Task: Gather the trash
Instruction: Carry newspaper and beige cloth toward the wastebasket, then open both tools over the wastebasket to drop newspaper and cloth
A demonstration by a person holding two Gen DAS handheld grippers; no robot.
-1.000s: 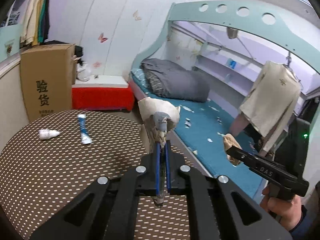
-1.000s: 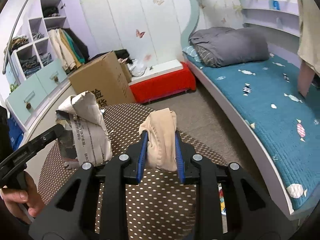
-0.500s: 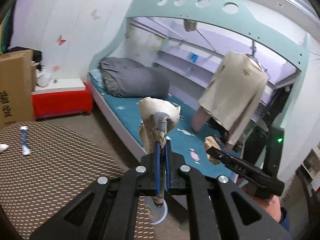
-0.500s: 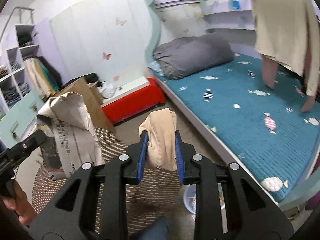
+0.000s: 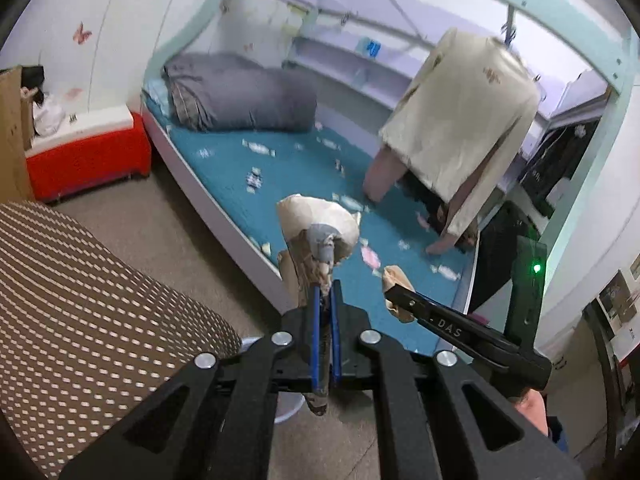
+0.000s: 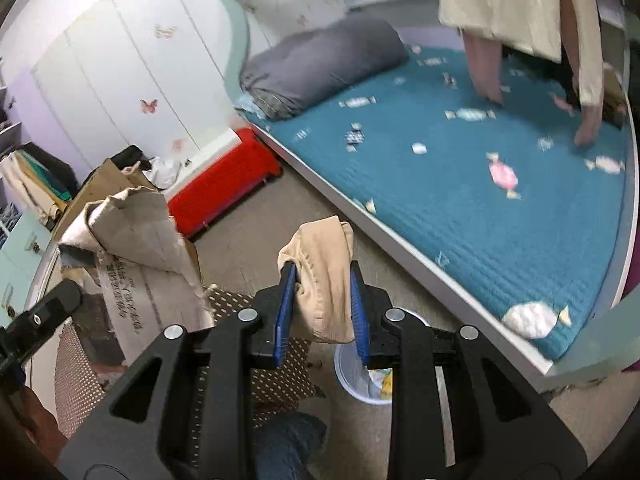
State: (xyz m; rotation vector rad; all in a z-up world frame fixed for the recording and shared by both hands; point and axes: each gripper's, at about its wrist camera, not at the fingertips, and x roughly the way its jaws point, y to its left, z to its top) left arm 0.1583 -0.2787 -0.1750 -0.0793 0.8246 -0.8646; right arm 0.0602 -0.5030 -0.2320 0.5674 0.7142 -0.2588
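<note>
Bed [image 6: 460,208]: one, lying beyond the floor, well apart from both grippers.
Table [image 5: 80,300]: one, its dotted edge sitting near the left gripper.
Bin [image 6: 352,376]: one, standing on the floor just below the right gripper.
Left gripper [image 5: 325,292]: jaws nearly closed, pinching one crumpled paper [image 5: 316,232] held in the air past the table's edge.
Right gripper [image 6: 320,276]: jaws partly apart, clamping one beige wad [image 6: 320,268] above the bin.
</note>
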